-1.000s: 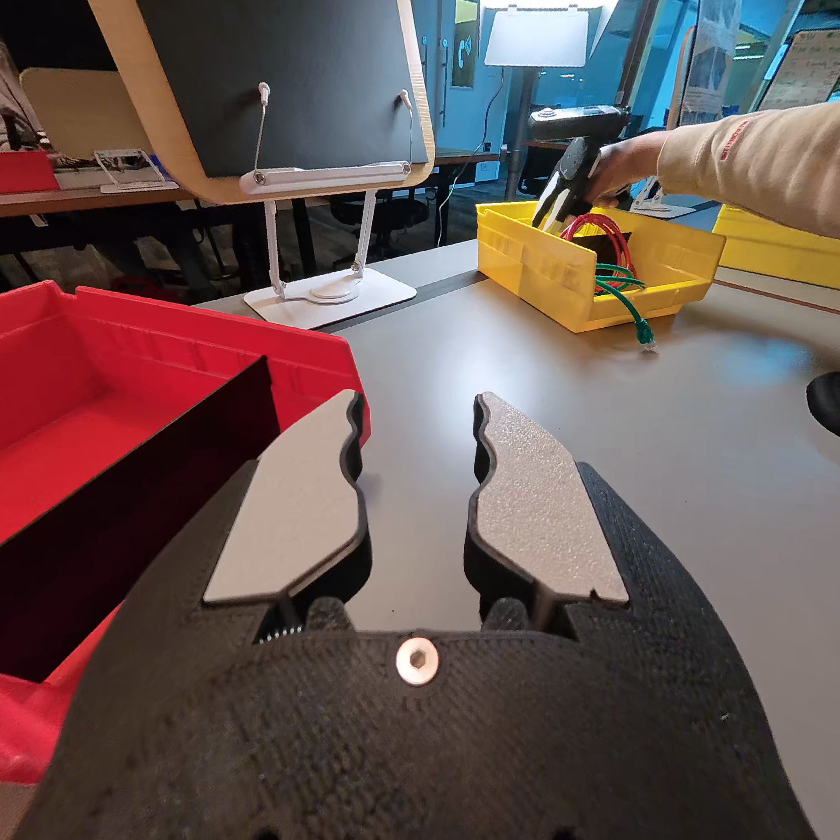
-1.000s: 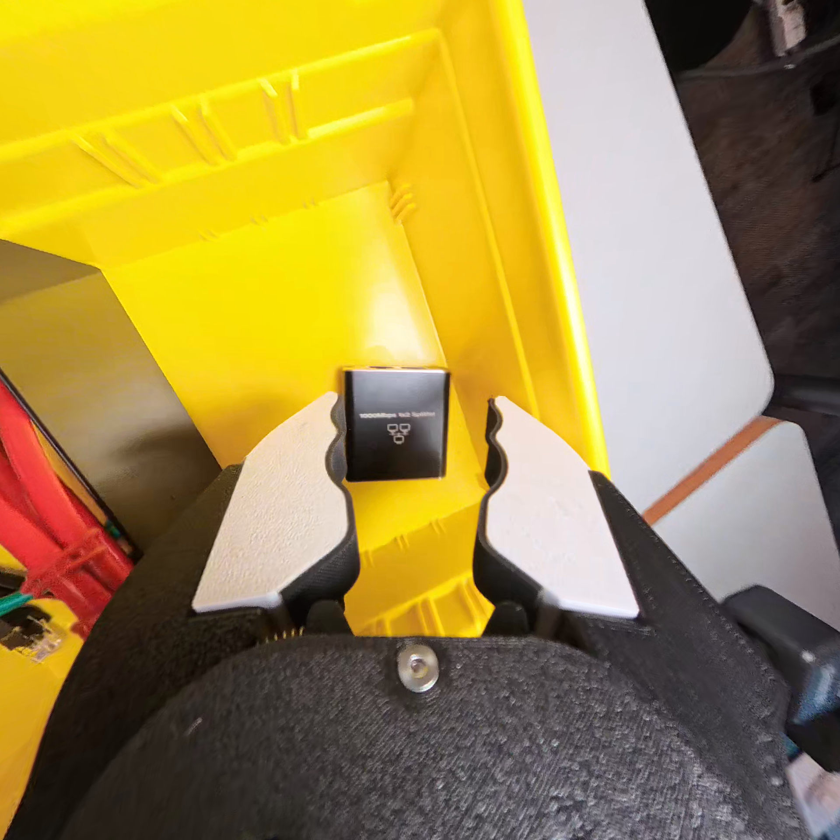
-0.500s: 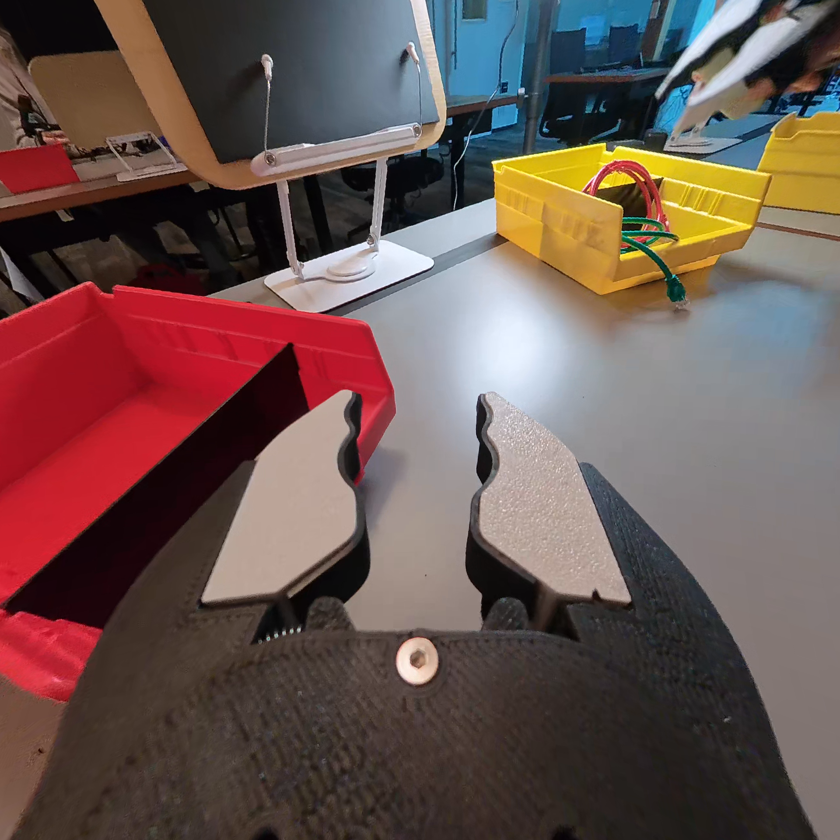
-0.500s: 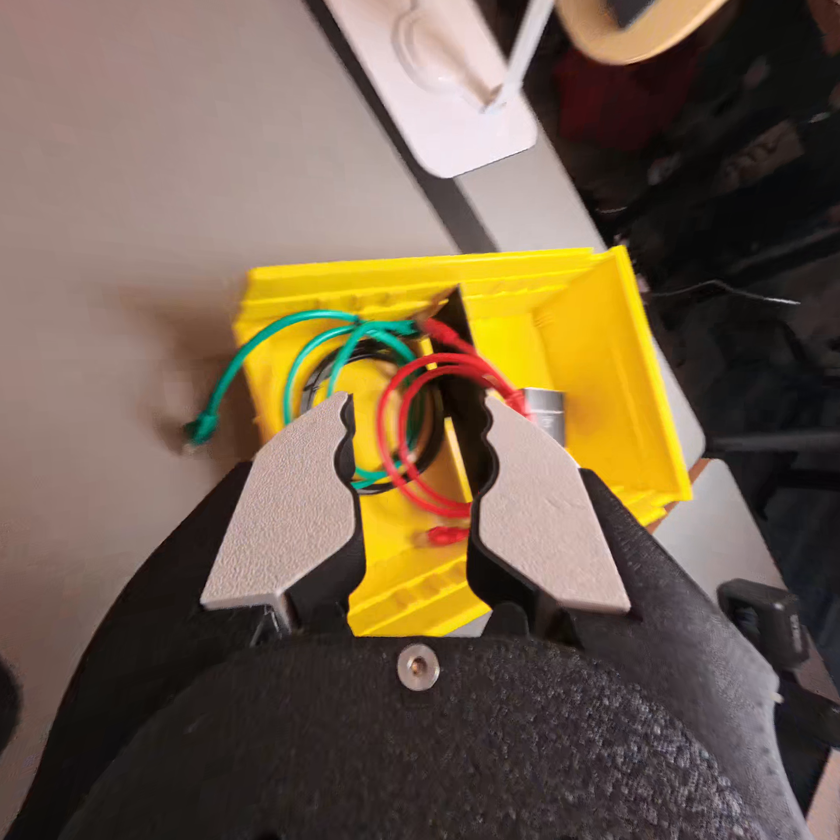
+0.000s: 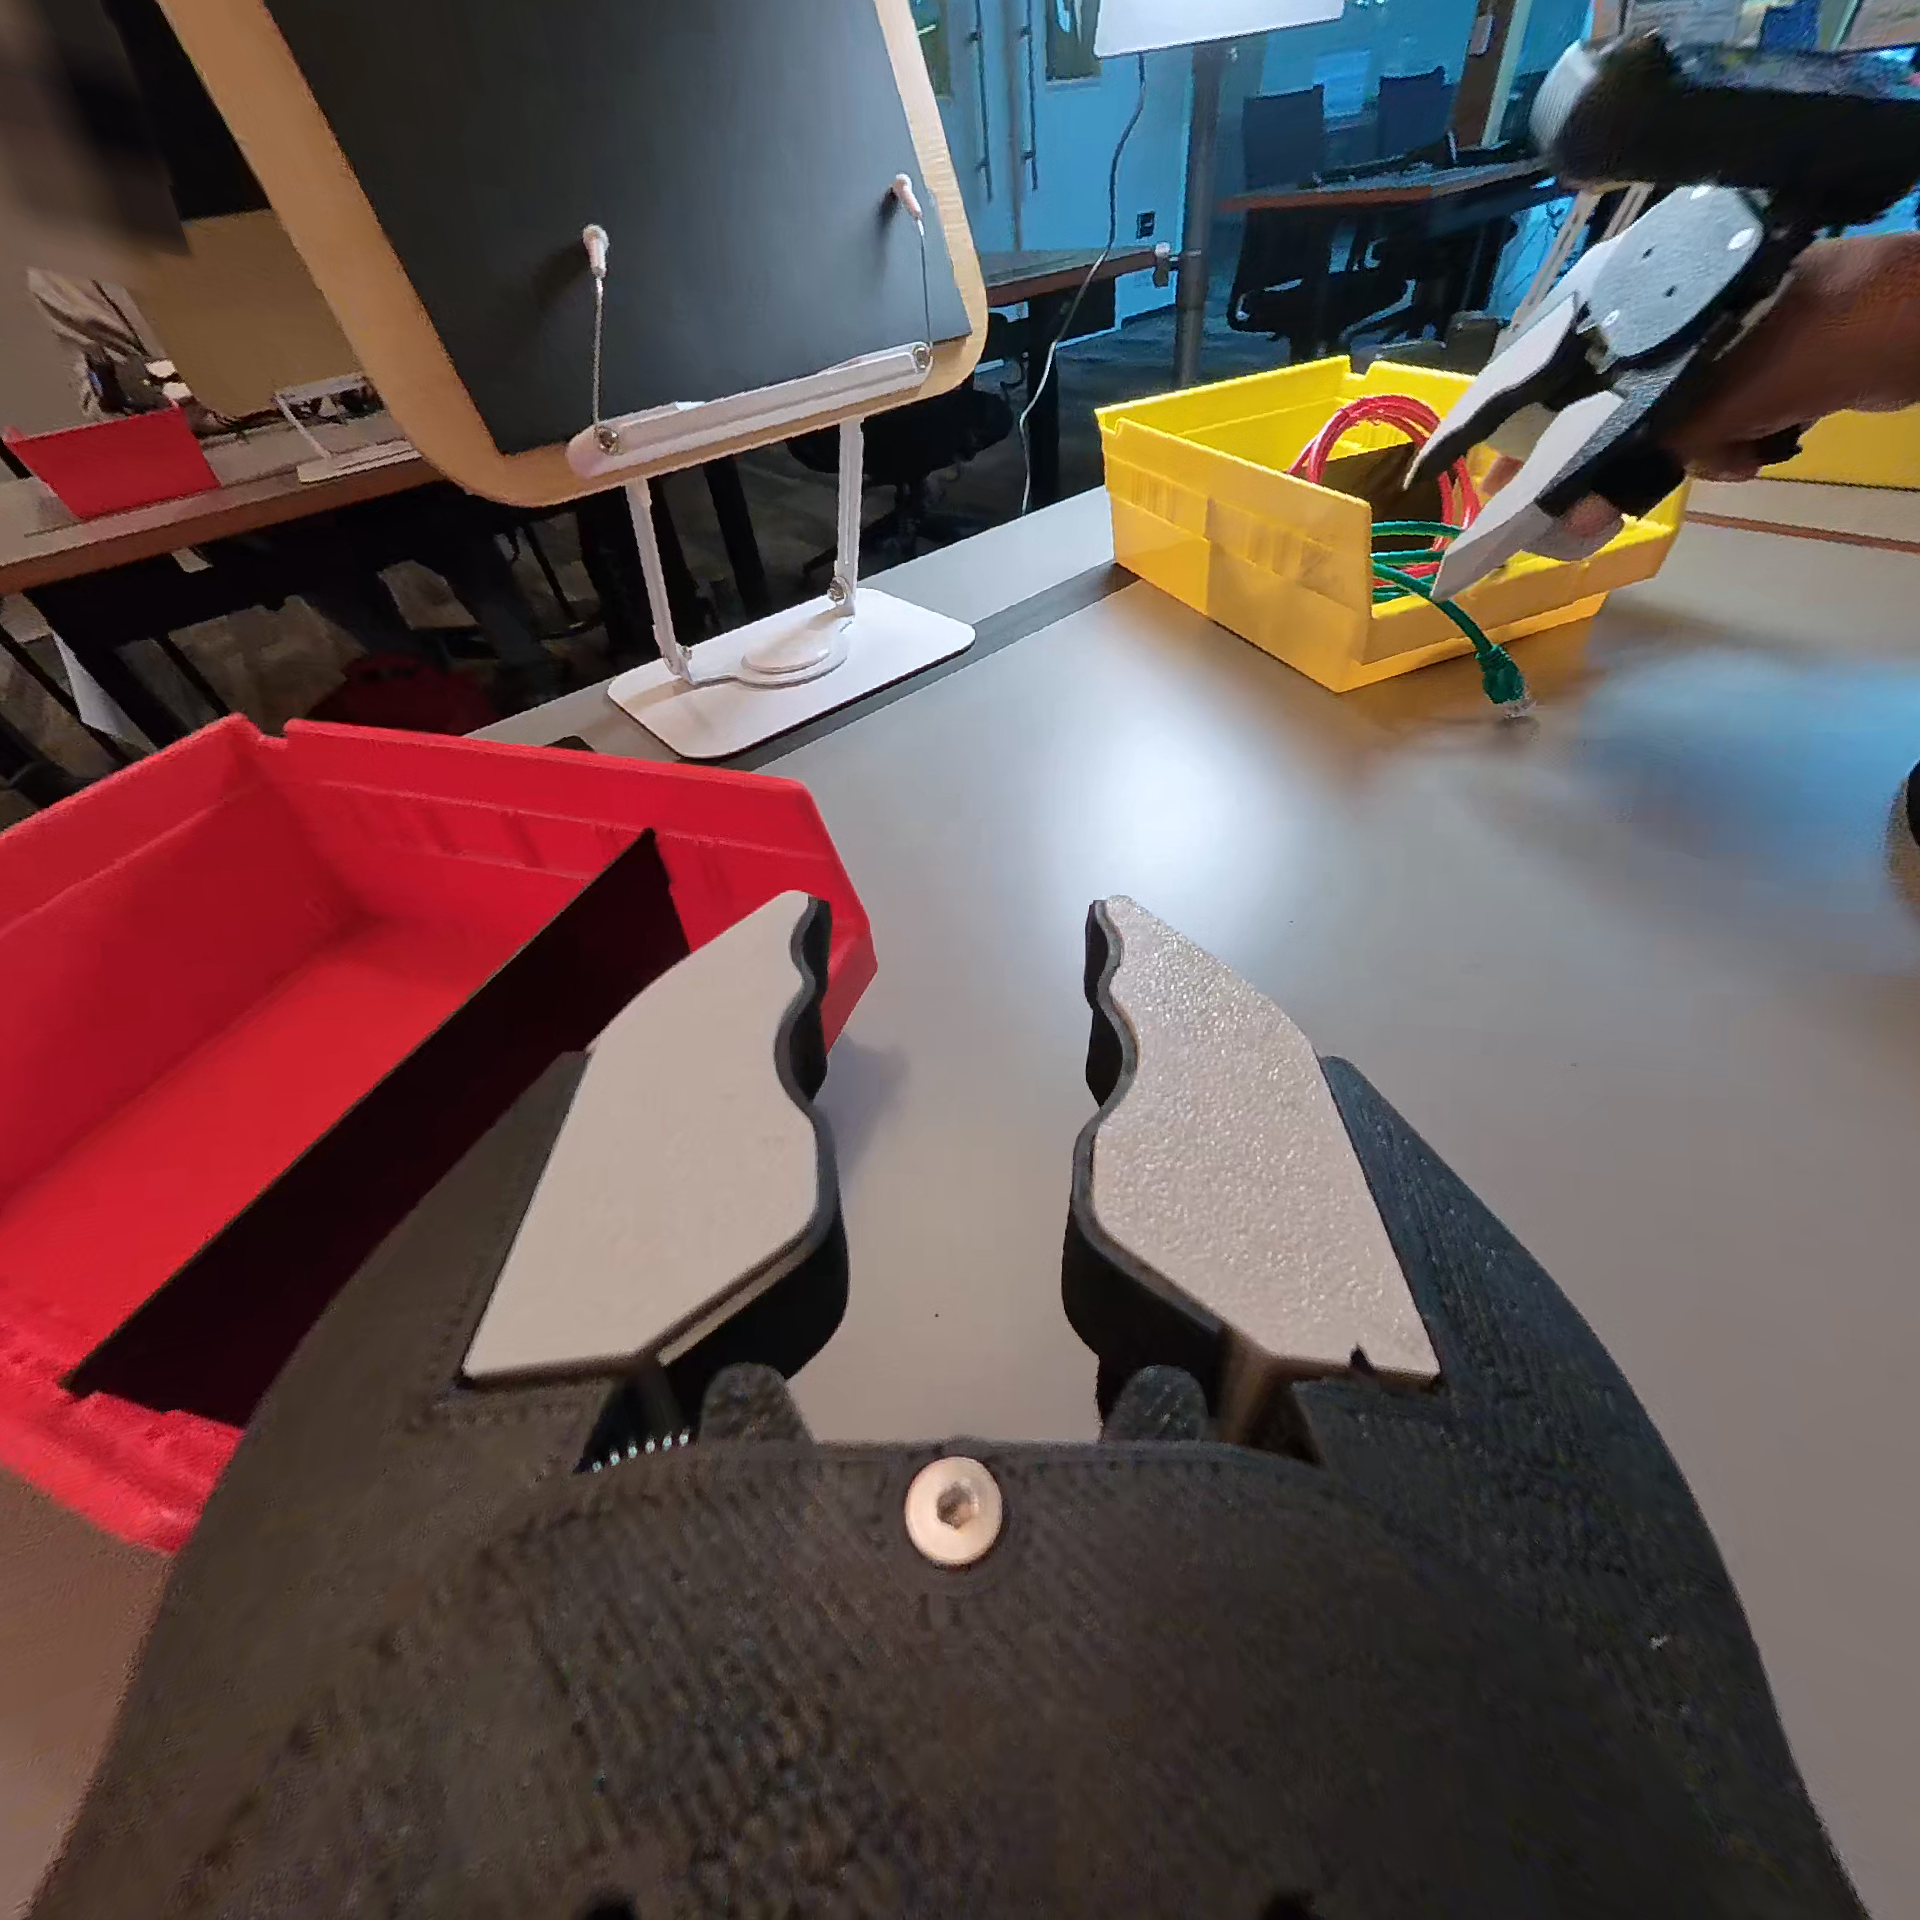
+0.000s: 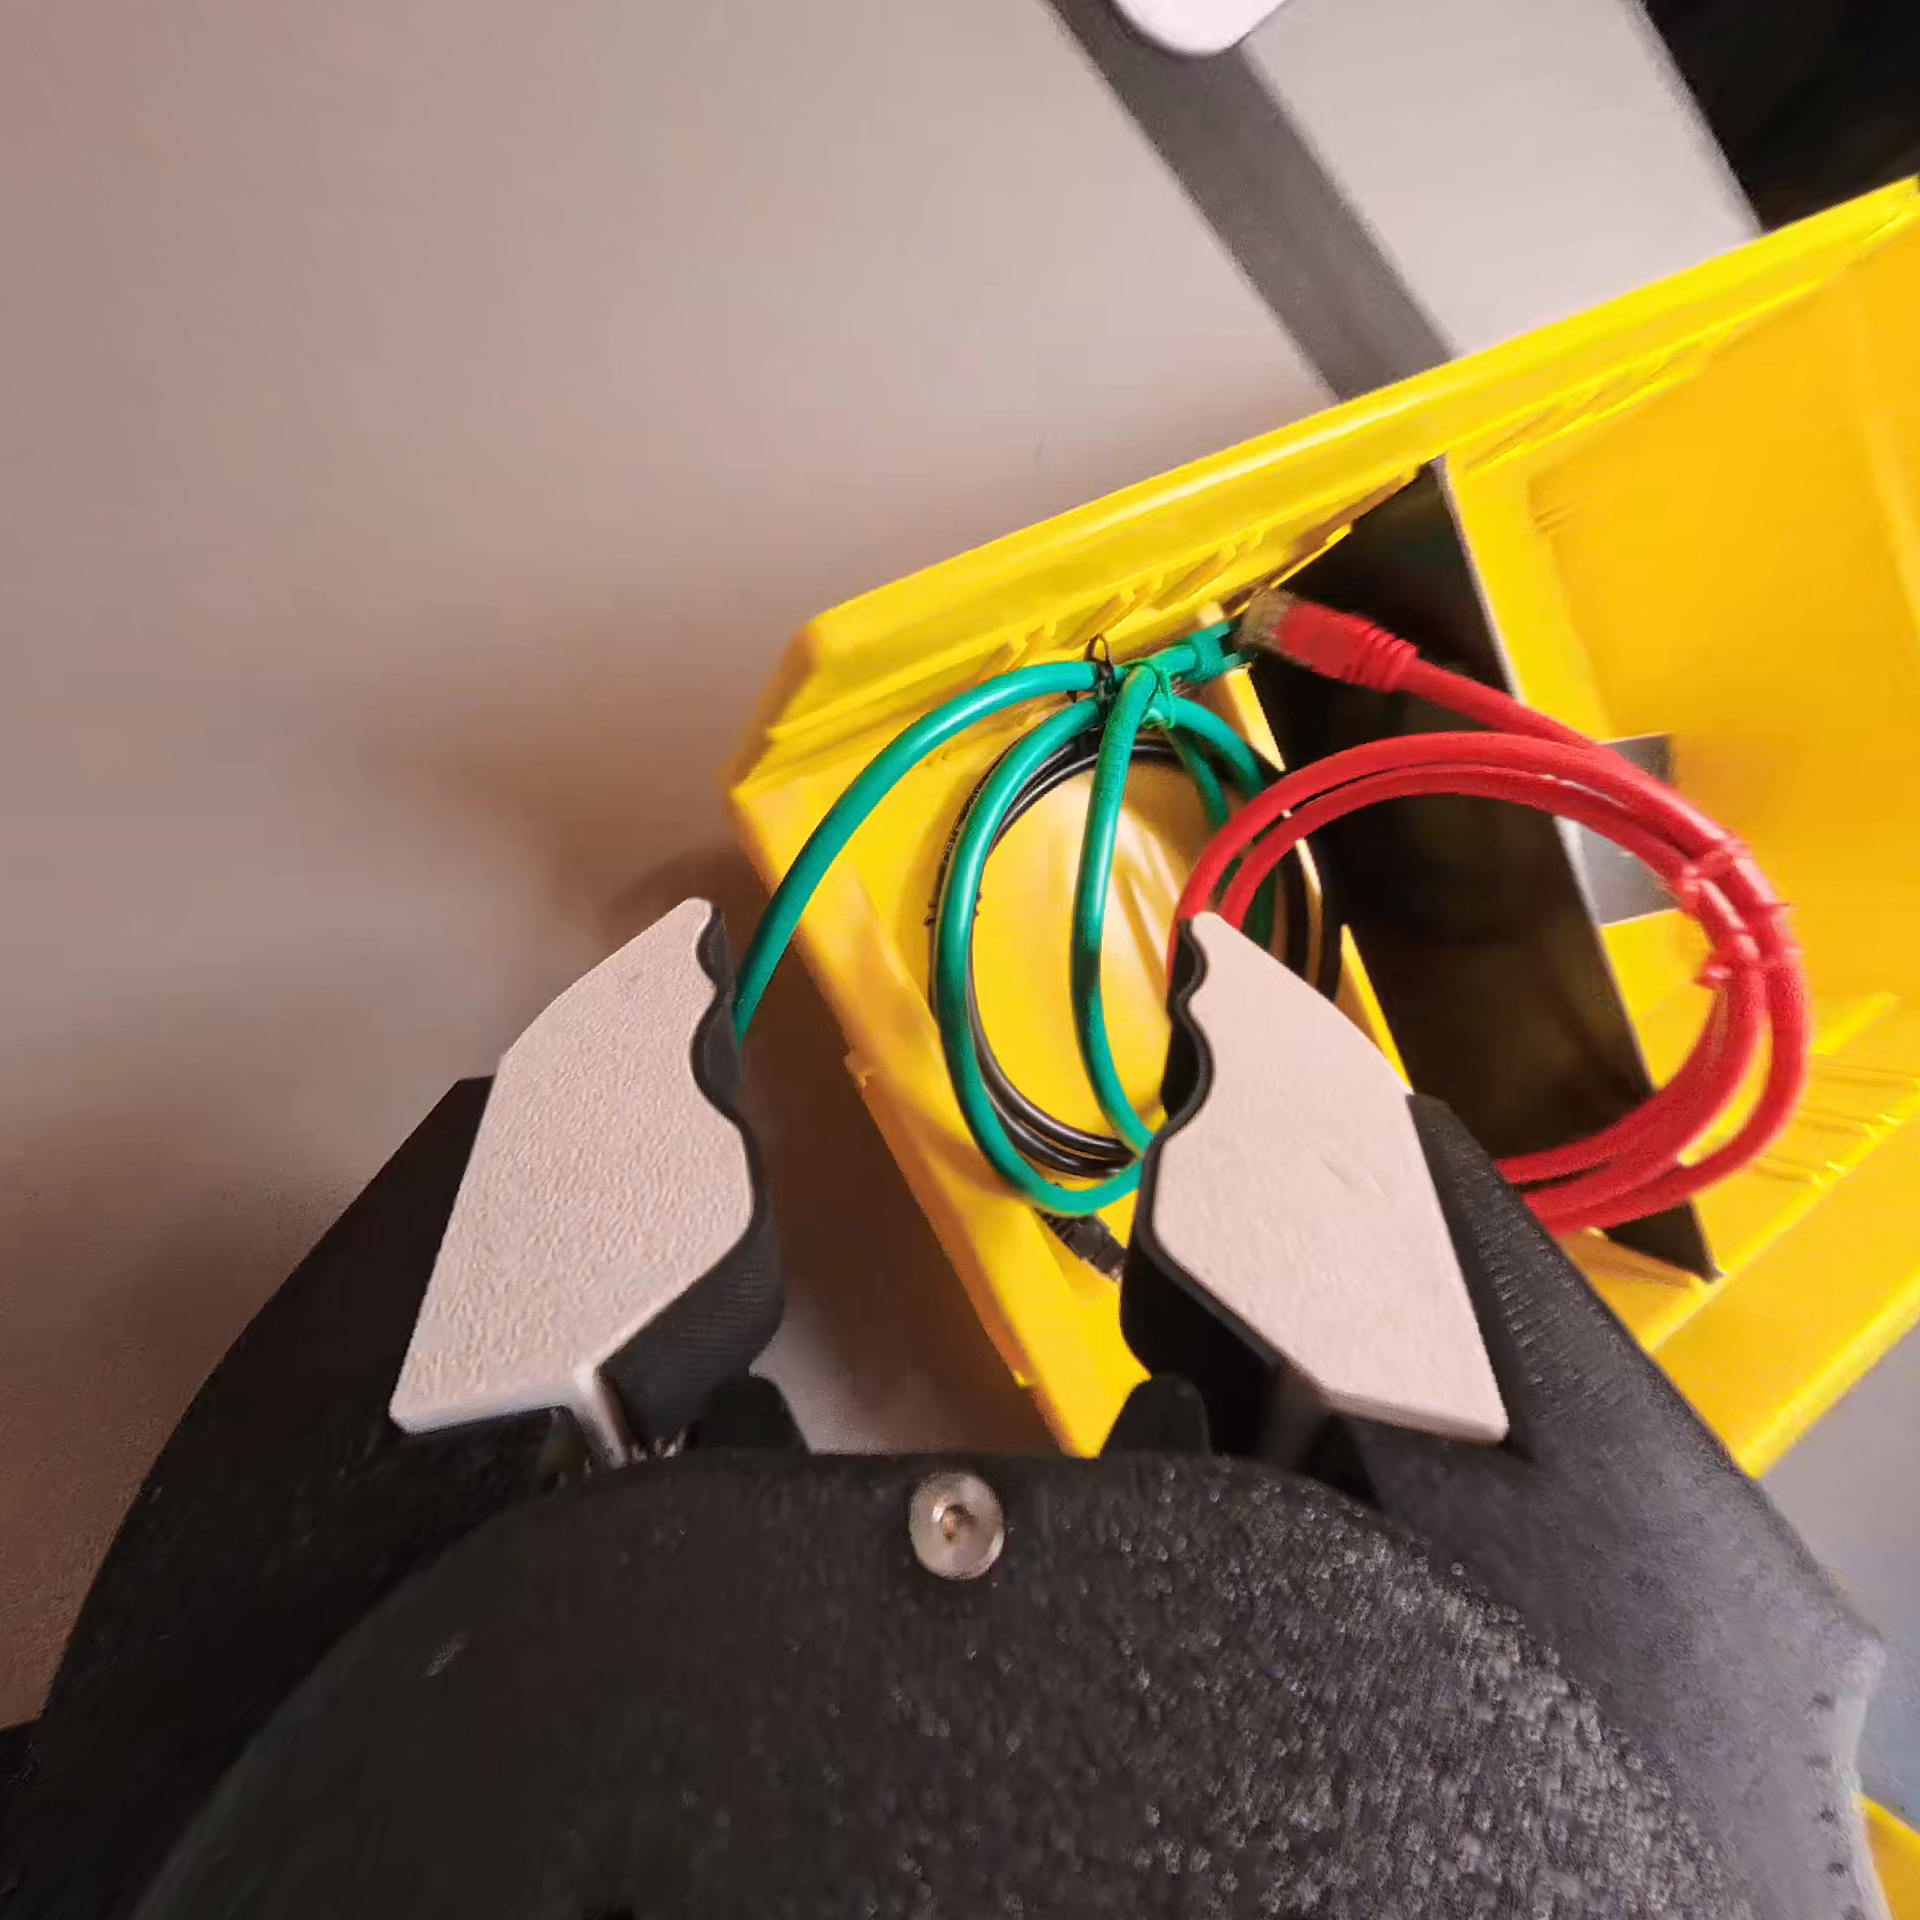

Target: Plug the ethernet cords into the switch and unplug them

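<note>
A yellow bin (image 6: pixel 1143 540) holds coiled green (image 6: pixel 1101 935), red (image 6: pixel 1558 769) and black (image 6: pixel 997 1091) ethernet cords. A black divider (image 6: pixel 1455 883) splits the bin. A grey metal edge (image 6: pixel 1626 862) shows behind the red cord in the other compartment. My right gripper (image 6: pixel 945 925) is open and empty, just above the green coil at the bin's corner. In the left wrist view it (image 5: pixel 1429 535) hovers over the yellow bin (image 5: pixel 1247 540), and the green cord's plug (image 5: pixel 1501 686) hangs out onto the table. My left gripper (image 5: pixel 951 925) is open and empty, low over the grey table.
A red bin (image 5: pixel 312 831) with a black divider sits just left of my left gripper. A book stand (image 5: pixel 623 208) on a white base (image 5: pixel 790 665) stands at the table's back edge. Another yellow bin is at the far right. The left gripper's tips are roughly 40 cm from the right gripper's.
My right gripper left the compartment with the small black box, rose above the bin, then came down close over the cord coils. My left gripper stayed open over the table, shifting only slightly.
</note>
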The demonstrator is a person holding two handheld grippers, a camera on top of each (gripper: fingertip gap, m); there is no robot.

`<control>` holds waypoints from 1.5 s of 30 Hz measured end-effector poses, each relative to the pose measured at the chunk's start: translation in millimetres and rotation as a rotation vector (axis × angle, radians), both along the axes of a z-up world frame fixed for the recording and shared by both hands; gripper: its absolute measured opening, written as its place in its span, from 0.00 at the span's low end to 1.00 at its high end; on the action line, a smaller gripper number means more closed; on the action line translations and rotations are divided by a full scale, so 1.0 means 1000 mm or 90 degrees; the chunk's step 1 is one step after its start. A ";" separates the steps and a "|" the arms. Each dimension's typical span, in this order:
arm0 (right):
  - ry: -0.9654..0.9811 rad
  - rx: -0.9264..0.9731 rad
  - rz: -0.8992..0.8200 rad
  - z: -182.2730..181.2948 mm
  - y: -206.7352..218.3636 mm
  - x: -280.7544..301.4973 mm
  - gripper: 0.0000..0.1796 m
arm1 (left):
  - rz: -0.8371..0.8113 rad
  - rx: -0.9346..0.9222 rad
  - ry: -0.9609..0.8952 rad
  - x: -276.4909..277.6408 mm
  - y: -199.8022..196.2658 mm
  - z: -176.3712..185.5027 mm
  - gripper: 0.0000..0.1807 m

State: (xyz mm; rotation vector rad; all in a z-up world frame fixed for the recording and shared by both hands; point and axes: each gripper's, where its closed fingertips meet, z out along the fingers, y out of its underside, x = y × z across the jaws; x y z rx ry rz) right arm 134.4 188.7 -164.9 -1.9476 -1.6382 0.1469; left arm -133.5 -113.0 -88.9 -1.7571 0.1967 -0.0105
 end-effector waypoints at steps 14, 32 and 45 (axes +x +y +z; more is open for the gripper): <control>-0.112 0.077 0.159 0.032 0.032 0.000 0.09 | -0.002 -0.023 -0.034 -0.006 -0.003 -0.018 0.25; -0.136 0.294 0.033 0.059 0.136 0.050 0.03 | -0.004 -0.049 -0.037 -0.002 0.001 -0.029 0.24; -0.093 0.152 0.039 0.034 0.154 0.050 0.04 | 0.000 -0.056 -0.050 -0.006 0.000 -0.033 0.23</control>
